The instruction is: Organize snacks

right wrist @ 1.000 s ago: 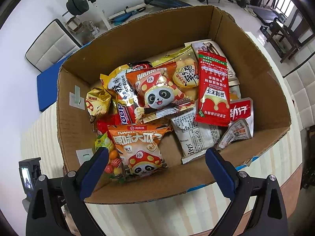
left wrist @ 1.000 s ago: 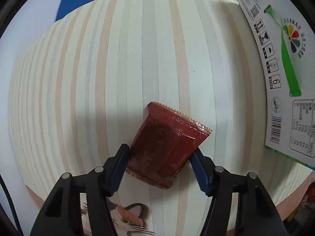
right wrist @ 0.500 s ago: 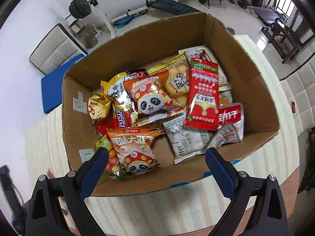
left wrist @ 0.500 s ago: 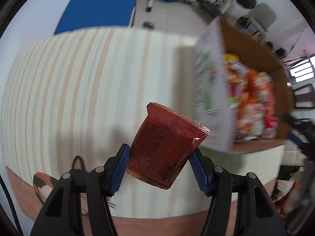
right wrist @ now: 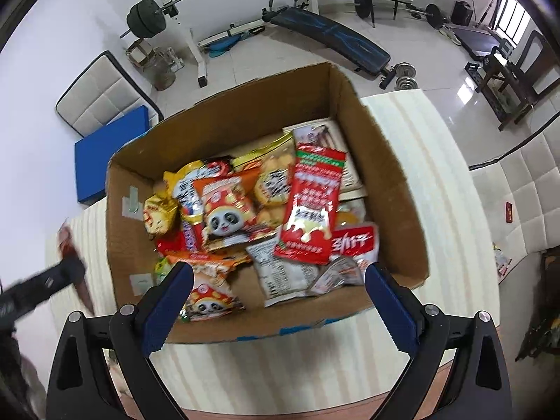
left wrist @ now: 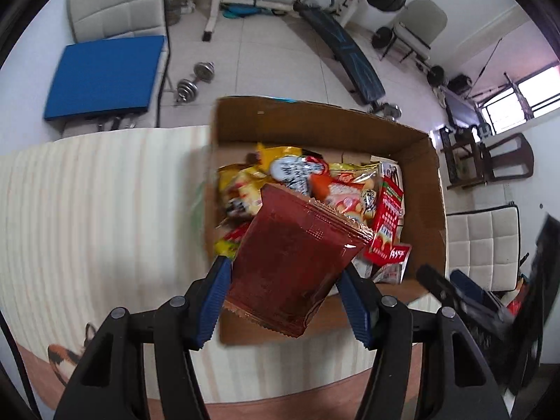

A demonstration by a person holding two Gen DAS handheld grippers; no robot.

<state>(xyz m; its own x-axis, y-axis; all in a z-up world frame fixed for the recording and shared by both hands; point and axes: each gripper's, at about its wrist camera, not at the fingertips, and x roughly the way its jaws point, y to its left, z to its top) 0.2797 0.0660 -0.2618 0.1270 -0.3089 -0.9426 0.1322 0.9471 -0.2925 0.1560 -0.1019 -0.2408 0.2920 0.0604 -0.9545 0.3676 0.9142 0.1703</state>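
My left gripper (left wrist: 285, 301) is shut on a dark red snack packet (left wrist: 290, 262) and holds it in the air above the near left corner of a cardboard box (left wrist: 425, 189). The box is full of snack bags, among them a panda bag (right wrist: 224, 213) and a long red packet (right wrist: 311, 206). My right gripper (right wrist: 278, 309) is open and empty, above the near wall of the box (right wrist: 392, 175). The left gripper with its red packet shows blurred at the left edge of the right wrist view (right wrist: 52, 280).
The box stands on a table with a striped cream cloth (left wrist: 105, 210). The right gripper shows blurred at the right of the left wrist view (left wrist: 465, 297). Beyond the table are a blue mat (left wrist: 105, 77), a weight bench (right wrist: 332, 35), dumbbells and chairs.
My left gripper has lifted the red packet off the table and swung it right, over the box. My right gripper has risen and pulled back from the box.
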